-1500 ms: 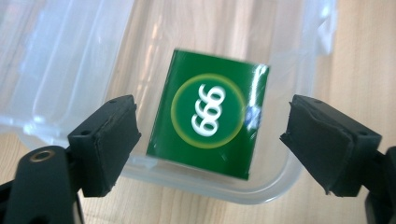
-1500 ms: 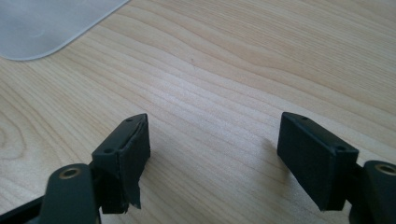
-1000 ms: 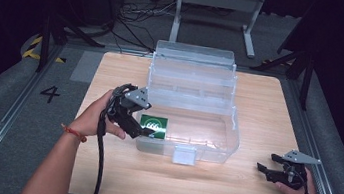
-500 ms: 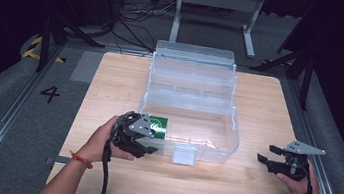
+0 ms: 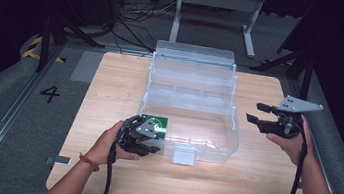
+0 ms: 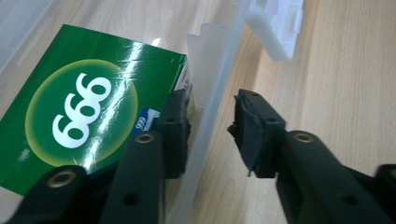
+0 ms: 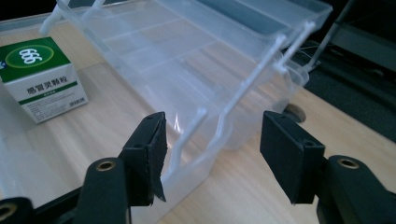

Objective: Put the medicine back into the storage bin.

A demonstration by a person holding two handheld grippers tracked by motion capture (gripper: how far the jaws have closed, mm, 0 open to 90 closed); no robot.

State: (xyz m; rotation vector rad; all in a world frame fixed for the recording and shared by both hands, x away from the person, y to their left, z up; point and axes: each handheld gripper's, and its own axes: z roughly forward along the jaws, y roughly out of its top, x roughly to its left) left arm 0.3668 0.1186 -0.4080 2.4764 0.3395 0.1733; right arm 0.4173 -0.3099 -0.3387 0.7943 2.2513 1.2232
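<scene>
A clear plastic storage box (image 5: 228, 134) stands open on the wooden table, its tiered trays folded back. A green carton marked 666 (image 5: 157, 123) lies inside its front left corner. My left gripper (image 5: 154, 142) is low at that corner. In the left gripper view its jaws straddle the box's front wall (image 6: 210, 84), one pad inside beside the carton (image 6: 79, 112), the other outside with a small gap; they have just been closing. My right gripper (image 5: 254, 113) hangs raised to the right of the box, open and holding nothing, its jaws just closing slightly (image 7: 212, 140).
A white latch (image 5: 185, 155) sticks out from the box's front wall. Bare table (image 5: 249, 188) lies in front and on both sides. A metal stand (image 5: 217, 2) and cables sit on the floor behind; a "4" mark (image 5: 50, 93) is on the left.
The left gripper has come down to the box's front left corner and its jaws have narrowed over the wall. The right gripper has risen and moved farther back beside the box.
</scene>
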